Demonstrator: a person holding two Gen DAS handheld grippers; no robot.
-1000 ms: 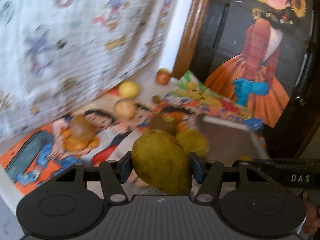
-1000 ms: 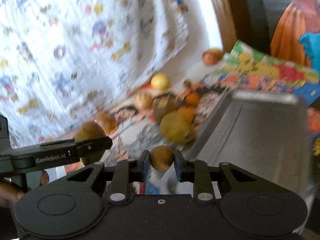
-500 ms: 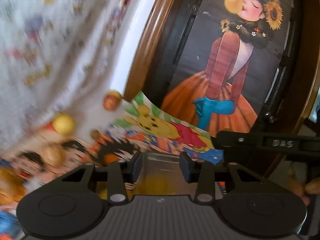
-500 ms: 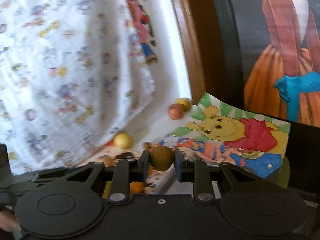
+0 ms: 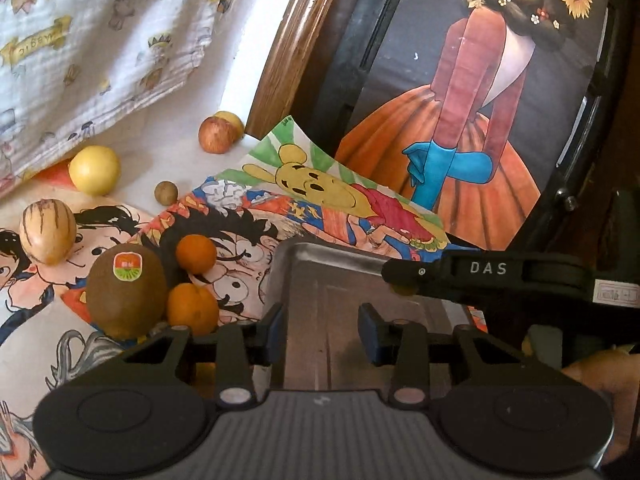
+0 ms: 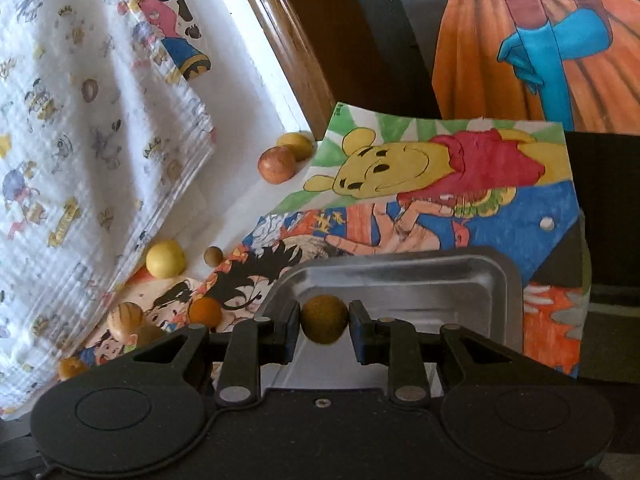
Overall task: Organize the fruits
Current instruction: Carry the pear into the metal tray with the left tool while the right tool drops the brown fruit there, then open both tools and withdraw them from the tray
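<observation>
Right wrist view: a small brown fruit sits pinched in the right gripper, poised over the metal tray for dropping. Left gripper hangs parted, empty, above the tray's near side.

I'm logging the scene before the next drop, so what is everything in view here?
Metal tray: one, silver, front centre.
Kiwi: one, brown, stickered, left of tray.
Oranges: two, beside kiwi.
Striped fruit: one, cream, far left.
Yellow fruit: one, by the cloth.
Small brown fruit: one loose; another gripped.
Apples: two, back corner.
Drawings: several, colourful, under everything.
Printed cloth: one, white, left.
Left gripper: open, above tray.
Right gripper: holding fruit above tray.
</observation>
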